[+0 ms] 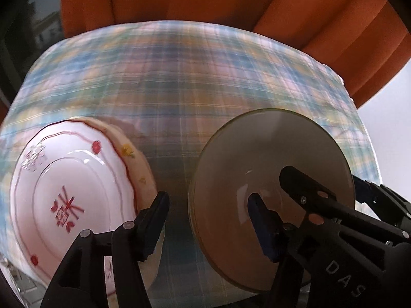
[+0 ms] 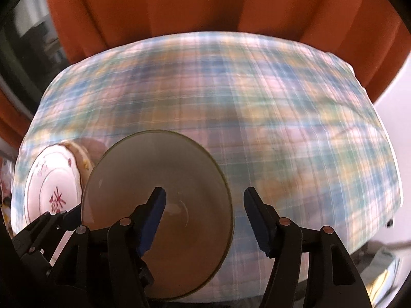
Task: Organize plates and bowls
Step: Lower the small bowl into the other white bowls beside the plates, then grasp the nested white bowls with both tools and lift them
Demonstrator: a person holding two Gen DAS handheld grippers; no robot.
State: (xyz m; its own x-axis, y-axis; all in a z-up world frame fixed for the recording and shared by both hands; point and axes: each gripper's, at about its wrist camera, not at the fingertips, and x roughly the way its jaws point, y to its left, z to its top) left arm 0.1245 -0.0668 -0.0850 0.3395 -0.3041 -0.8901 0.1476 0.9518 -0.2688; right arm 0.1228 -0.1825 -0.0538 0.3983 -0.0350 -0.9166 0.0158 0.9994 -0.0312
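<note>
Both black claws, left (image 1: 208,225) and right (image 2: 204,220), gape wide; straddle the grey-brown glazed bowl's (image 2: 156,179) rim squarely before closing.

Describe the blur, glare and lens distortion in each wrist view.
Left wrist view: the plaid tablecloth is streaked by motion blur and bulges from fisheye distortion, while the left gripper stays sharp; small glare arcs show on the patterned white plate and the grey-brown bowl. Right wrist view: the same streaked, domed cloth and dark vignetted corners; the right gripper is crisp, with a faint highlight in the bowl.
</note>
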